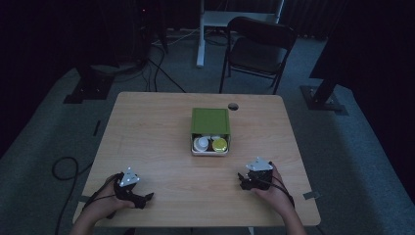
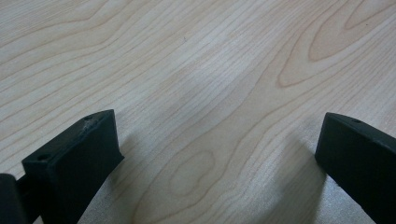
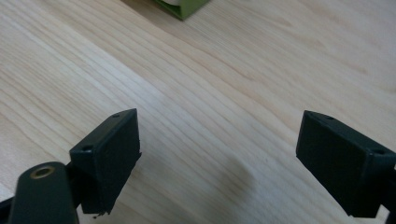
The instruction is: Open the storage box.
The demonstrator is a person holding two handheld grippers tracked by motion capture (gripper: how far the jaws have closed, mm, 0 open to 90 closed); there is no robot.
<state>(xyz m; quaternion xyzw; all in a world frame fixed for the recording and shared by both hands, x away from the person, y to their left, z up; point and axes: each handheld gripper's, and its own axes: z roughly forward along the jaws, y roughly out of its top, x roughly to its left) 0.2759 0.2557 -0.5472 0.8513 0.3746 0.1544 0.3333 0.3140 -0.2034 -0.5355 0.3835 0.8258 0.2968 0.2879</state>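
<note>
Green box sits mid-tabletop, grippers apart

Green box [image 1: 210, 121] lies at the tabletop's [image 1: 156, 132] centre, small containers [image 1: 210, 144] showing at its near end. Left gripper [image 2: 219, 154] and right gripper [image 3: 217, 161], jaws spread wide, rest near the front edge, holding nothing.

The left tool [image 2: 219, 154] hangs low over the pale wood-grain bench [image 2: 196, 70], its two black jaws spread wide apart with bare bench between them and nothing gripped
</note>
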